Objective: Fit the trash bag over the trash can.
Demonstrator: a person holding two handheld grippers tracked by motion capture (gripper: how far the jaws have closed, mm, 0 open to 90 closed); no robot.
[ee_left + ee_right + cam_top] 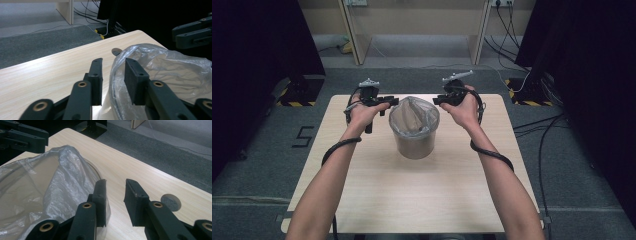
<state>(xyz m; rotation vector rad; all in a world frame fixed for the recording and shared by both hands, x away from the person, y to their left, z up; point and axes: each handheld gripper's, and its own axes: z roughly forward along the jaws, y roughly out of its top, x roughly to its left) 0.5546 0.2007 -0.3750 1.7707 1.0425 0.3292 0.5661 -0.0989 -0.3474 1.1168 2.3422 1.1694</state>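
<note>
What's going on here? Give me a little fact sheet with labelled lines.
Surface: wooden table
Main item: bin, standing upright near the far middle of the table
Lining: clear plastic bag draped over the bin's rim
Left gripper: open, jaws astride the bag's edge at the rim
Right gripper: open, beside the bag's other edge, nothing between the jaws
Likely activity: fitting or adjusting the bag on the bin

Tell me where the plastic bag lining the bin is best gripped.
Probably at the loose film standing above the bin's rim: the plastic bag bunches up there, thin enough to pinch. Each hand-held gripper could come from its own side, jaws straddling the bin edge.
</note>
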